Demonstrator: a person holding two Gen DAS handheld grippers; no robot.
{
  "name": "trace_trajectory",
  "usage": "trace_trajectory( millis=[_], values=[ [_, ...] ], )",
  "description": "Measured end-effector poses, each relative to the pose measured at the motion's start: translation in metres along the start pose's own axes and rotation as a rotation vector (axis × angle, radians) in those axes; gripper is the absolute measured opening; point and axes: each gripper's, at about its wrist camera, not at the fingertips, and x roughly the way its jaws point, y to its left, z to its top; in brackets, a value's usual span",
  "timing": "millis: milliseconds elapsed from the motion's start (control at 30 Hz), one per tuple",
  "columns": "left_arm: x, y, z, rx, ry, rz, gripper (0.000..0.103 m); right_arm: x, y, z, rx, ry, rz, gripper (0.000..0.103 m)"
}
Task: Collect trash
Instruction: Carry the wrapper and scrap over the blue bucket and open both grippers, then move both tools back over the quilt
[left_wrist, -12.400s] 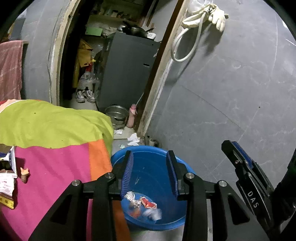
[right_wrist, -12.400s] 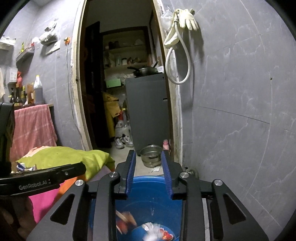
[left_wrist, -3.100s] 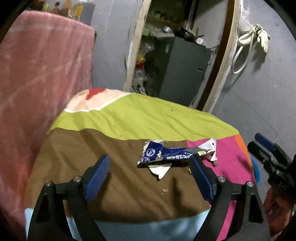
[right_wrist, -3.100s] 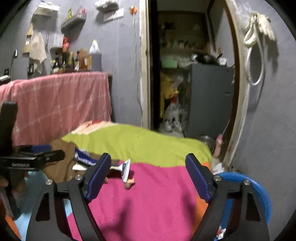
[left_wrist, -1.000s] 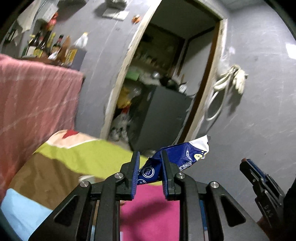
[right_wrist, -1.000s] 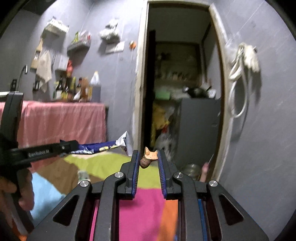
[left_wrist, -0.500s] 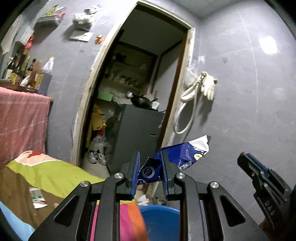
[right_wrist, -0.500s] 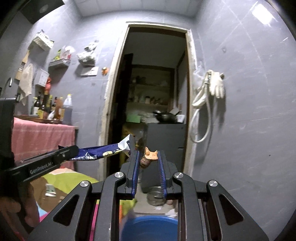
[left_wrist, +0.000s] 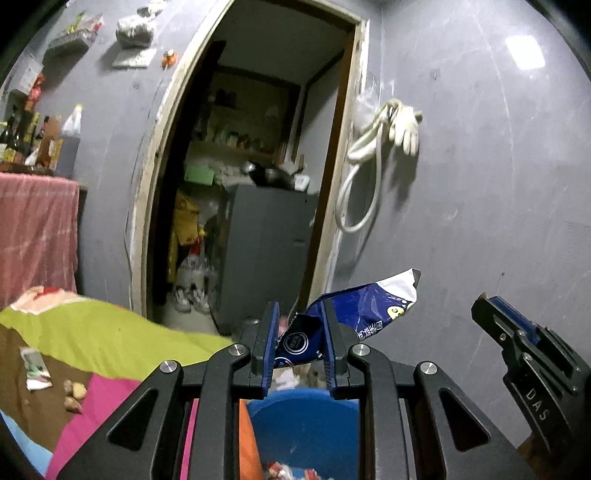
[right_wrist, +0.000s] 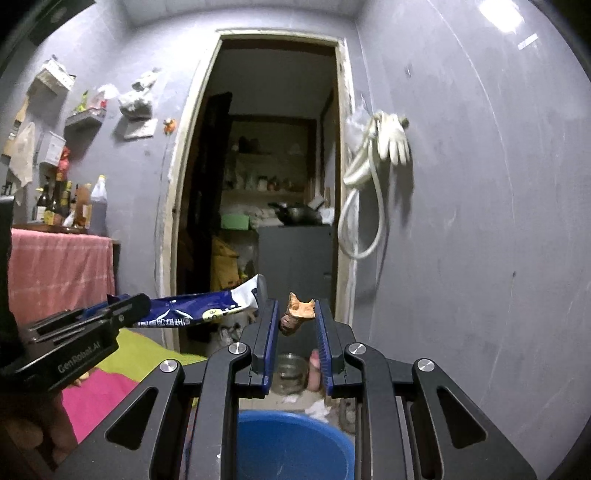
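Observation:
My left gripper (left_wrist: 300, 345) is shut on a crumpled blue and white snack wrapper (left_wrist: 364, 308) and holds it above the blue basin (left_wrist: 303, 424). The wrapper also shows in the right wrist view (right_wrist: 199, 306). My right gripper (right_wrist: 295, 332) is shut on a small brown food scrap (right_wrist: 297, 314), held above the same blue basin (right_wrist: 291, 443). Some trash lies in the basin bottom (left_wrist: 288, 472). The right gripper's tip shows at the right of the left wrist view (left_wrist: 517, 339).
A bed with a green, pink and brown cover (left_wrist: 92, 339) lies at the left, with a torn paper scrap (left_wrist: 35, 369) and small brown bits (left_wrist: 74, 391) on it. An open doorway (left_wrist: 240, 184) leads to a grey cabinet (left_wrist: 266, 251). A hose and glove (left_wrist: 384, 147) hang on the grey wall.
Both grippers have swung right from the bed to over the blue basin, still holding the wrapper and the scrap. The basin fills more of the lower views.

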Motion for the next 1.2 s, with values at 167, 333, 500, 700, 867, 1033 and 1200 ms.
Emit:
trace_trajectory(
  millis=[167, 333, 500, 700, 867, 1033, 1200],
  values=[
    [0.03, 0.002, -0.019, -0.013, 0.123, 0.002, 0.018, 0.013, -0.007, -0.021, 0.03, 0.057, 0.006, 0.018],
    [0.052, 0.01, -0.033, -0.038, 0.222, 0.005, 0.018, 0.026, -0.01, -0.034, 0.055, 0.11, 0.012, 0.018],
    [0.062, 0.012, -0.044, -0.033, 0.273, 0.008, 0.018, 0.035, -0.014, -0.044, 0.082, 0.161, 0.021, 0.018],
    [0.072, 0.016, -0.049, -0.033, 0.317, -0.002, 0.019, 0.047, -0.016, -0.052, 0.099, 0.215, 0.037, 0.019],
    [0.075, 0.02, -0.05, -0.039, 0.336, 0.005, 0.019, 0.055, -0.019, -0.056, 0.111, 0.248, 0.047, 0.019],
    [0.07, 0.023, -0.046, -0.035, 0.323, 0.011, 0.026, 0.053, -0.022, -0.055, 0.127, 0.247, 0.053, 0.03],
    [0.056, 0.024, -0.034, -0.032, 0.288, 0.02, 0.04, 0.044, -0.022, -0.045, 0.122, 0.22, 0.05, 0.035]
  ],
)
